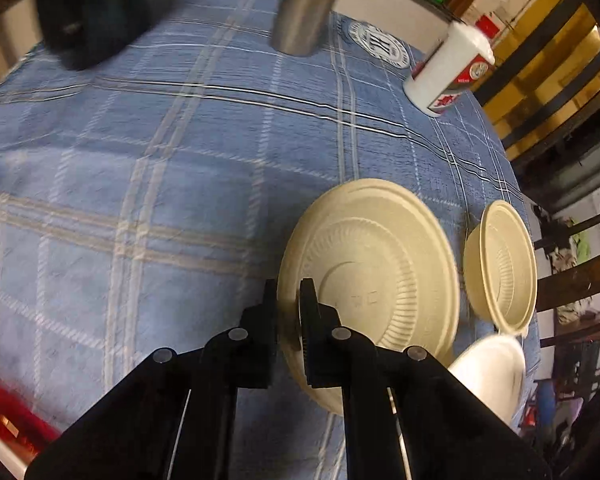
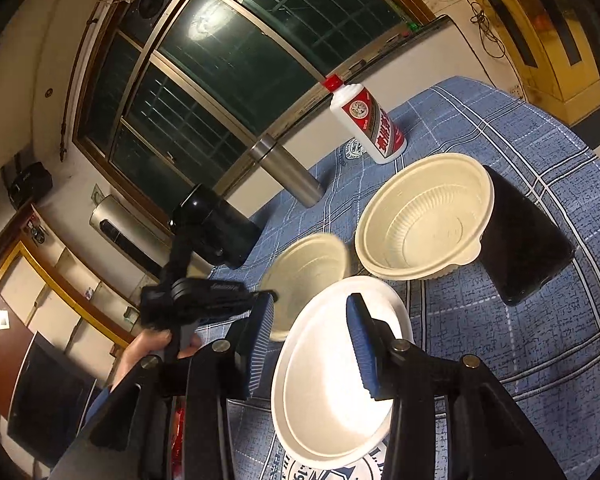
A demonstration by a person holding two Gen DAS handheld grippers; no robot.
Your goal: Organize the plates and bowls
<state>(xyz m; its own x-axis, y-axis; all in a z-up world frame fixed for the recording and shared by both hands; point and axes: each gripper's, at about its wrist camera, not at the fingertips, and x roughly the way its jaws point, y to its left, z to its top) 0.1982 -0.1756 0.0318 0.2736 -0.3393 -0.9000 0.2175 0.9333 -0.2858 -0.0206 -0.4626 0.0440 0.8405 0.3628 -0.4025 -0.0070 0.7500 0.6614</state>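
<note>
Above the table (image 1: 140, 140), the left gripper (image 1: 288, 300) pinches the tan plate (image 1: 380, 264) by its rim. Right gripper (image 2: 312, 320) hovers open over the white bowl (image 2: 332, 380); level lowering should seat the plate squarely.

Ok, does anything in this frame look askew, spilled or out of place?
Only the beige plate: it stands tilted on edge, off the blue checked cloth, because the left gripper is clamped on its rim. The beige bowl and white bowl sit upright; nothing spilled or damaged.
</note>
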